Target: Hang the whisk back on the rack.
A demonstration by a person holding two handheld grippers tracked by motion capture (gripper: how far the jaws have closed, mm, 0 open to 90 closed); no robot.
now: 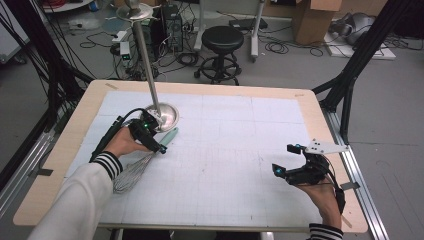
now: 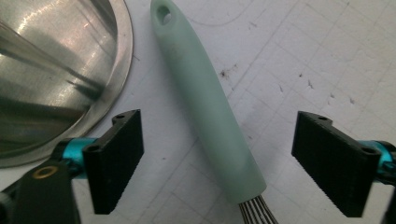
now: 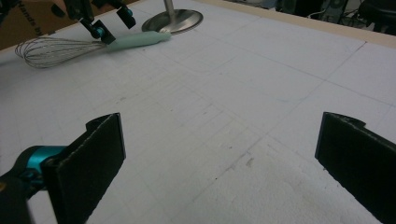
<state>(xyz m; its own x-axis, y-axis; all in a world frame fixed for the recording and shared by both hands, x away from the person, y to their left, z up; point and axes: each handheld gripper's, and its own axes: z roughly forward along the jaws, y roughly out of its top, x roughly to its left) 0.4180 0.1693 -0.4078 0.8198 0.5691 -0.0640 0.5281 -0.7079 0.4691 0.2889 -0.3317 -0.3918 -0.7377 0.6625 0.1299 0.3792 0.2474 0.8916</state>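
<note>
A whisk with a mint-green handle [image 1: 169,136] and steel wires [image 1: 129,174] lies on the white gridded mat at the left. My left gripper [image 1: 156,143] is lowered over the handle [image 2: 205,107], which runs between the jaws. Both pads stand apart from it, so the left gripper [image 2: 219,122] is open and holds nothing. In the right gripper view the whisk [image 3: 135,40] lies far off at the top left with the left gripper [image 3: 109,24] over it. My right gripper [image 1: 286,159] hovers open over bare mat at the right, its jaws [image 3: 219,133] wide apart.
A metal stand's round base [image 1: 168,116] sits just beyond the whisk handle, close to one left jaw [image 2: 51,70]. Its pole [image 1: 145,55] leans up and away. The mat [image 1: 225,150] covers a wooden table [image 1: 80,120]. A stool [image 1: 221,40] and cables are on the floor behind.
</note>
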